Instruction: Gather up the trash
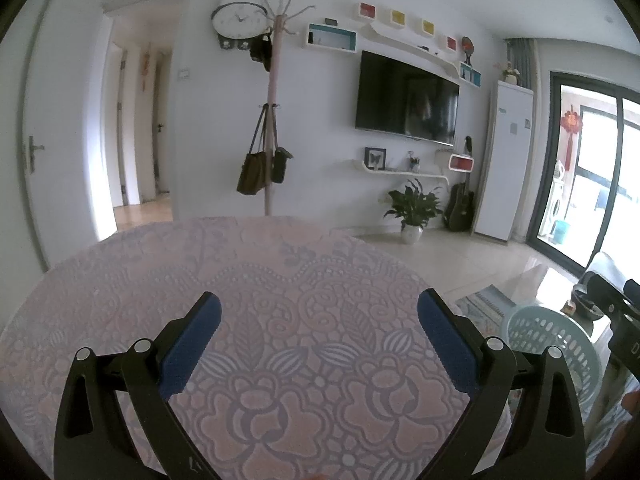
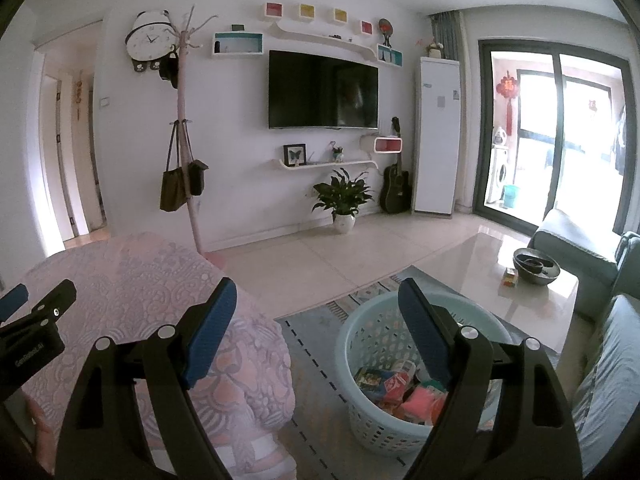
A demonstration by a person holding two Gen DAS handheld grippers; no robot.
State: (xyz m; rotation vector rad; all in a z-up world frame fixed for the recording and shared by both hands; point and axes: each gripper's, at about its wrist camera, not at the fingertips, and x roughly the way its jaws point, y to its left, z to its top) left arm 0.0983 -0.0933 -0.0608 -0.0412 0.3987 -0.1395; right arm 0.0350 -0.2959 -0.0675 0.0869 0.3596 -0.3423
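The pink patterned table (image 1: 256, 320) looks bare beneath our wide-open, empty left gripper (image 1: 319, 312), while our right gripper (image 2: 318, 304), equally spread, hovers above the lower-right basket (image 2: 360, 344) holding colourful trash (image 2: 394, 390), so collection seems nearly finished.

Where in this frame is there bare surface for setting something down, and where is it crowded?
The pink patterned cloth lies bare ahead of the left gripper. The glossy coffee table is bare on its near side; a dark bowl occupies its far corner. The basket under the right gripper is crowded with wrappers.
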